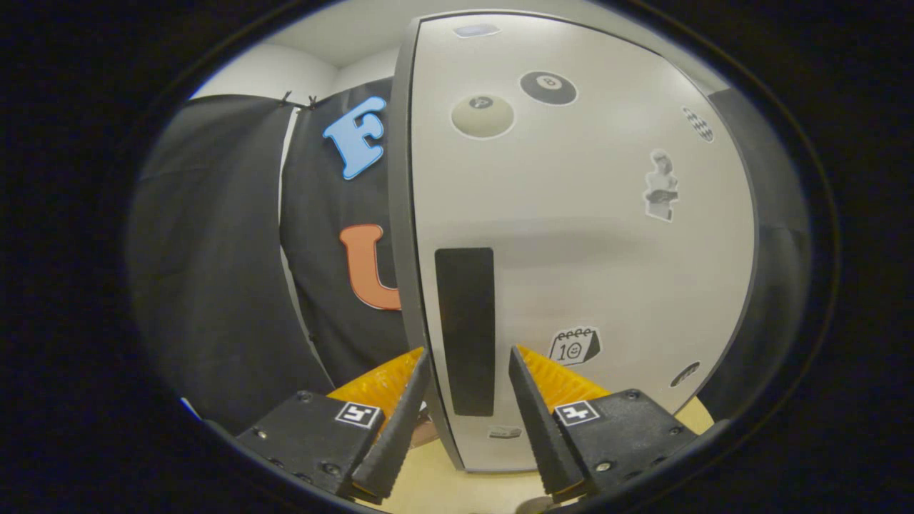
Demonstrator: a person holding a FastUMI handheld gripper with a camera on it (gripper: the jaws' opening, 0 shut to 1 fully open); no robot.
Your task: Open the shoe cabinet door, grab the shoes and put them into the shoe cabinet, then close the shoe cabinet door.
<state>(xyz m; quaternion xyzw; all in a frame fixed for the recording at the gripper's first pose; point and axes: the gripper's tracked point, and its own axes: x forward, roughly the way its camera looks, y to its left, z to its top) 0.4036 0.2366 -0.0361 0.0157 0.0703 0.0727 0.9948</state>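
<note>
The gripper is sitting spread around the stiff, light-looking shoe cabinet door edge by its dark handle, the likely hold.

Gripper level and pointing forward, fingers spread apart, nothing pressed between them

A recording booth: black cloth wall (clipped up) beside a stickered cabinet door.
</note>
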